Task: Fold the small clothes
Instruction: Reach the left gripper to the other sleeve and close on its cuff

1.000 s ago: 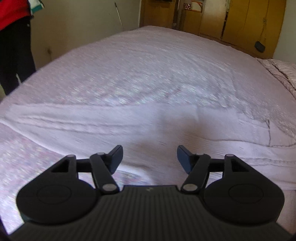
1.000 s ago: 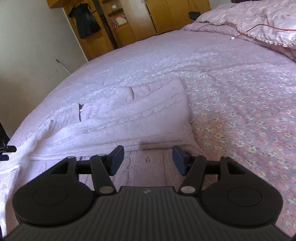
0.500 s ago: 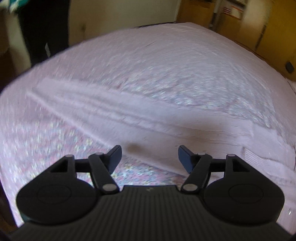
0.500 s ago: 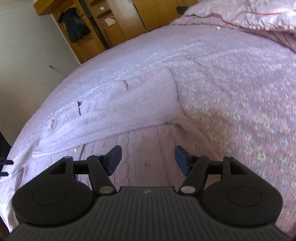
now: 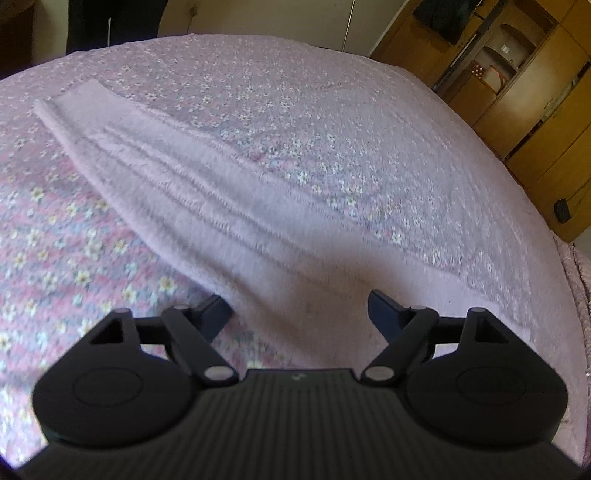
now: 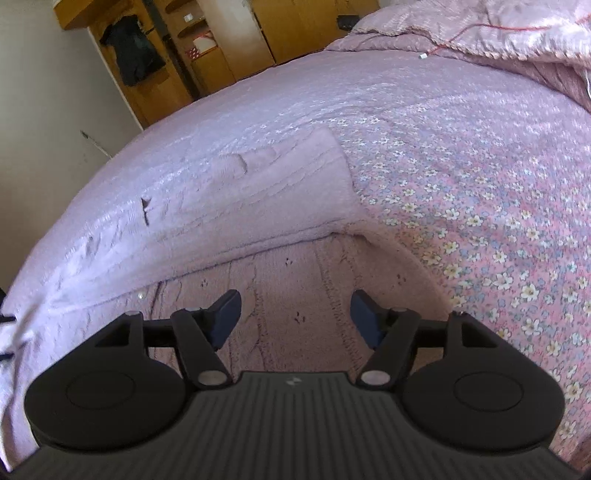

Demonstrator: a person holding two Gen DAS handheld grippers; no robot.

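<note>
A pale pink knitted garment (image 5: 207, 184) lies spread on the bed. In the left wrist view a long sleeve-like part runs from the far left toward my left gripper (image 5: 299, 314), which is open and empty just above its near end. In the right wrist view the garment (image 6: 266, 199) has a folded-over edge with a darker underside showing below it. My right gripper (image 6: 295, 314) is open and empty, hovering over that darker part.
The bed has a pink floral bedspread (image 6: 480, 221). A rumpled quilt (image 6: 517, 33) with a red cable lies at the far right. Wooden wardrobes (image 5: 524, 92) stand beyond the bed. A person's dark legs (image 5: 110, 22) stand at the far left edge.
The left gripper has swung left, bringing the garment's long sleeve and floral bedspread into view. The right gripper has moved closer over the folded edge. Both stay open.
</note>
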